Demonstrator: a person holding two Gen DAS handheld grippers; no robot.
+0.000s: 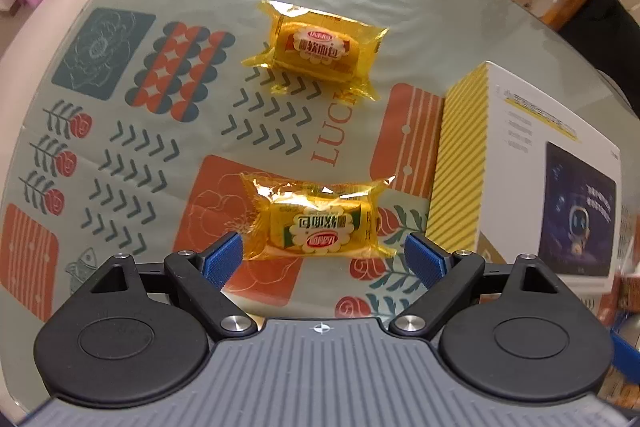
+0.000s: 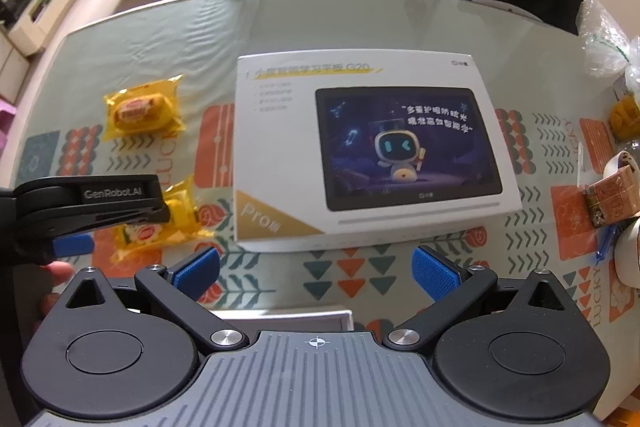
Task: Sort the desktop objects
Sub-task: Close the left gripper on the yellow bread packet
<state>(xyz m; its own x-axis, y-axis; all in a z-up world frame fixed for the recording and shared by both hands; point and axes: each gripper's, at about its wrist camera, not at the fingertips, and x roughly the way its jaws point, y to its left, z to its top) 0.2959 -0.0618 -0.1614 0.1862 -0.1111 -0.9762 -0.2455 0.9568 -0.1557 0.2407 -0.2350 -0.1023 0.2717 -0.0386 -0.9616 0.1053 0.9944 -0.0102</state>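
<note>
The left gripper [image 1: 322, 259] stands wide, its blue pads either side of the near bread packet [image 1: 320, 223] without touching it, evidently lined up to close on the wrapper's short ends. The right gripper [image 2: 316, 273] is likewise wide and empty, poised near the desk's front edge short of the tablet box [image 2: 372, 147], which lies flat at mid-desk, well placed as a sorting reference. Beyond the near packet, toward the far edge, the second bread packet [image 1: 316, 51] lies apart and untouched. Small items [image 2: 612, 199] at the right edge appear to be wrapped snacks, though blur prevents confirmation.
</note>
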